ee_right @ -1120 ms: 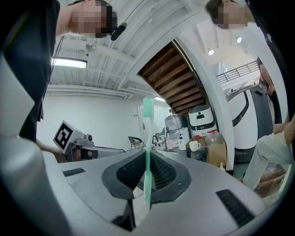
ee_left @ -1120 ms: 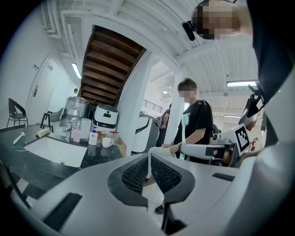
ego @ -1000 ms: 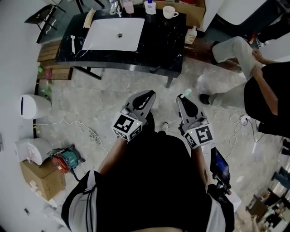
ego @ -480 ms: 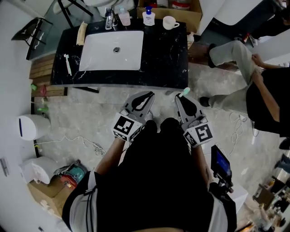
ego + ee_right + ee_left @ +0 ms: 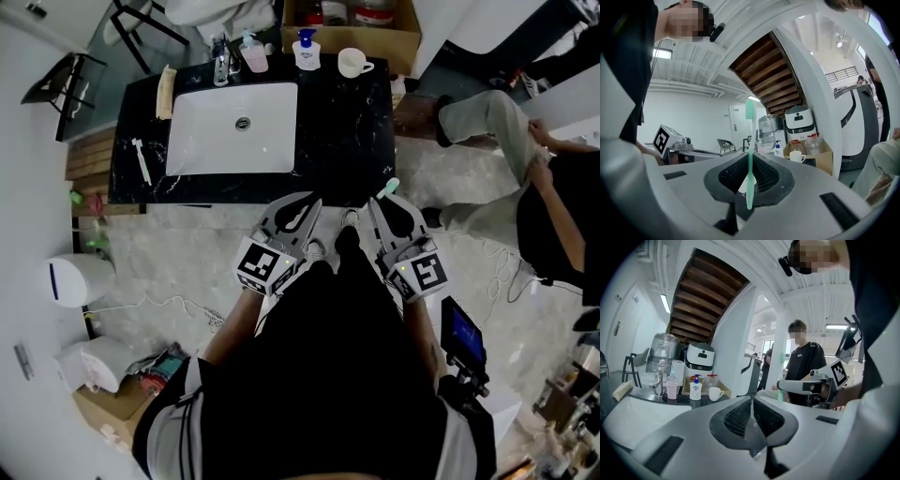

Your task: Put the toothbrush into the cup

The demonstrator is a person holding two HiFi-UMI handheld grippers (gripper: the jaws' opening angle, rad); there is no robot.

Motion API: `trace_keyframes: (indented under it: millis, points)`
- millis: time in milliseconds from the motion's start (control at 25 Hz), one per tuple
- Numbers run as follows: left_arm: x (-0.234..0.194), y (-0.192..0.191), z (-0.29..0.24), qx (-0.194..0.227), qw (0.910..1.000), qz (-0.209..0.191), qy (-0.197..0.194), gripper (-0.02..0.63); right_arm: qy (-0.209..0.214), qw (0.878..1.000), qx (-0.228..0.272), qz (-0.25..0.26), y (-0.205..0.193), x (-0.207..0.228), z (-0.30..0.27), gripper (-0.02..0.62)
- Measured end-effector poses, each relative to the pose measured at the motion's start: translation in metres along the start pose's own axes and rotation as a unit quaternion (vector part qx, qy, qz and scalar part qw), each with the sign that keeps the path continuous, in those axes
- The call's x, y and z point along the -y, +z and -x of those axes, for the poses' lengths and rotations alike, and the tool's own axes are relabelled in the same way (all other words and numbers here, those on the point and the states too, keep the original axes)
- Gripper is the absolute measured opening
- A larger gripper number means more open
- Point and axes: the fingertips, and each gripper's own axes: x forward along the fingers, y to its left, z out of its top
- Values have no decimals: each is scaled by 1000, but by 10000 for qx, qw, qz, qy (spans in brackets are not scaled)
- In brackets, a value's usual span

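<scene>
Closest in, both tongs are held side by side in front of the person's dark shirt, with their tips at the near edge of the desk (image 5: pixel 342 131) as seen from above. The left tongs (image 5: pixel 305 204) have their jaws pressed together with nothing between them, which their own view (image 5: pixel 751 401) shows plainly. The right tongs (image 5: pixel 380 202) are clamped on the green toothbrush (image 5: pixel 390 187). In the right gripper view the handle runs upright between the ribbed pads of the right tongs (image 5: pixel 749 185), with the toothbrush (image 5: pixel 749 154) sticking out well past the tips, bristle end uppermost. The black desk carries a white sink (image 5: pixel 211 141) set into its left half. A white brush (image 5: pixel 142 161) lies on the dark top to the left of the sink, and a rolled towel (image 5: pixel 166 91) lies at its far left corner. Along the far edge stand a tap (image 5: pixel 220 64), a pink bottle (image 5: pixel 254 56), a soap pump (image 5: pixel 307 52) and then the white cup (image 5: pixel 352 62), upright at the far right, well apart from the toothbrush. Behind the desk is a cardboard box (image 5: pixel 375 37), and a seated person (image 5: pixel 553 206) is off to the right.
</scene>
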Motion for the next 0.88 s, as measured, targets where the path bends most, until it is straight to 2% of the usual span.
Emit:
trace_keyframes:
  millis: [280, 480, 680, 880]
  points:
    - [-19, 19, -51, -42, 9997, 173, 176, 28, 153, 9996, 224, -10, 25, 54, -31, 35]
    - [-29, 37, -85, 62, 9987, 154, 489, 28, 335, 9986, 416, 5, 47, 95, -47, 35]
    - [-35, 44, -108, 53, 9973, 118, 716, 28, 588, 9979, 286, 27, 45, 130, -63, 35]
    - [-44, 50, -118, 105, 9970, 205, 739, 28, 584, 9979, 243, 104, 48, 156, -92, 35]
